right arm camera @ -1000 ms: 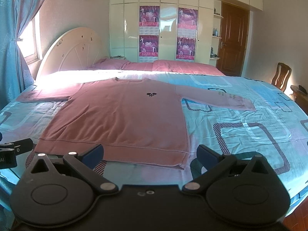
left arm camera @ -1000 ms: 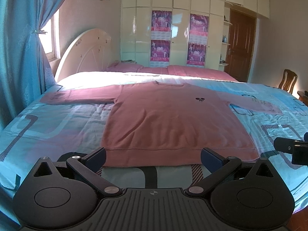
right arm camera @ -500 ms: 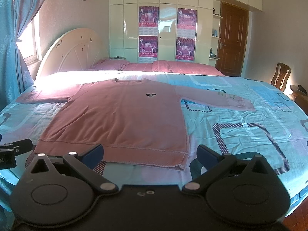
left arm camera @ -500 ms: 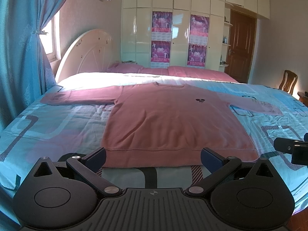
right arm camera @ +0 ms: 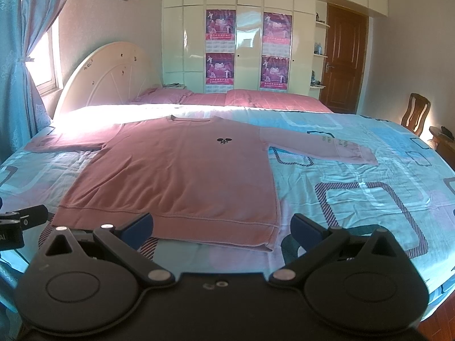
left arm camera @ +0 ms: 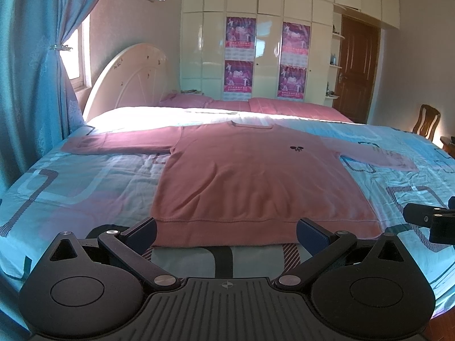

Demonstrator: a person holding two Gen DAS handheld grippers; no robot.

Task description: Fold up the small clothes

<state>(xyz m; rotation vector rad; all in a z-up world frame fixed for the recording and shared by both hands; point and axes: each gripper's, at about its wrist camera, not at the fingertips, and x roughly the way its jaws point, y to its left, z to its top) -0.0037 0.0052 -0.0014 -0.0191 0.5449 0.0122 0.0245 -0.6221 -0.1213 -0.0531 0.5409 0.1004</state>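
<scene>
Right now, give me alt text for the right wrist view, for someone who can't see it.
A pink long-sleeved sweater lies flat and unfolded on a bed with a blue patterned sheet, sleeves spread to both sides. The open right gripper hovers just short of its hem, holding nothing; the left gripper shows at the frame's left edge.

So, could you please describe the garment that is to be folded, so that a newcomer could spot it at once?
Start from the large bed with the turquoise patterned sheet. Spread flat across its middle, sleeves out to both sides, lies the pink sweatshirt. Unlike the pink pillows at the far edge, it has a small dark emblem on the chest.
</scene>
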